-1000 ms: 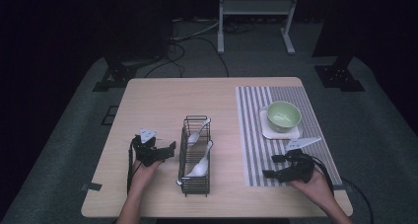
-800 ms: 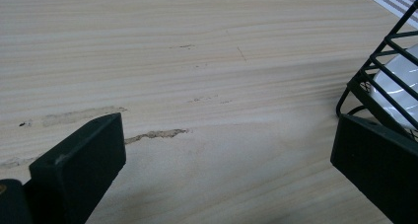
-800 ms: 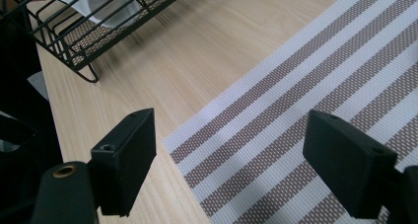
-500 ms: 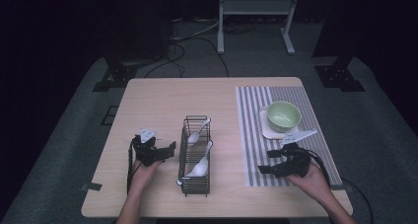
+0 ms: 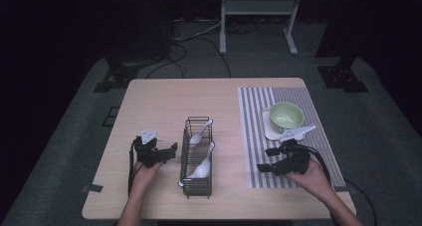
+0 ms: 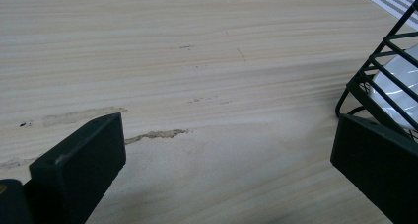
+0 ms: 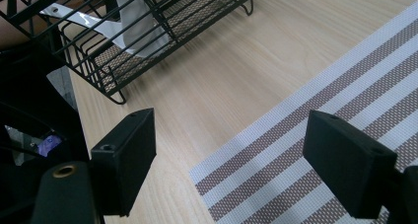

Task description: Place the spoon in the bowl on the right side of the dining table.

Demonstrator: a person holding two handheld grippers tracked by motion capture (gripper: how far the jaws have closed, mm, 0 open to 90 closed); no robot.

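Observation:
A black wire basket [image 5: 185,156] stands mid-table and holds two white spoons, one at the far end [image 5: 201,134] and one nearer [image 5: 203,167]. My left gripper [image 5: 171,150] rests just left of the basket, open and empty, over bare wood. In the left gripper view [image 6: 226,155] the basket's corner [image 6: 379,66] and a spoon [image 6: 401,81] sit by the right jaw. My right gripper [image 5: 263,160] hovers open at the left edge of the striped placemat [image 5: 259,136], pointing at the basket. In the right gripper view [image 7: 236,155], the basket [image 7: 162,41] and a spoon [image 7: 133,31] lie ahead.
A green bowl [image 5: 286,115] sits on a white saucer on the placemat, behind my right gripper. The wooden table [image 5: 174,101] has bare wood at its far half. Dark stands and cables lie on the floor beyond the table.
My right gripper has moved left across the placemat toward the basket, reaching the mat's left edge. The left gripper has stayed put.

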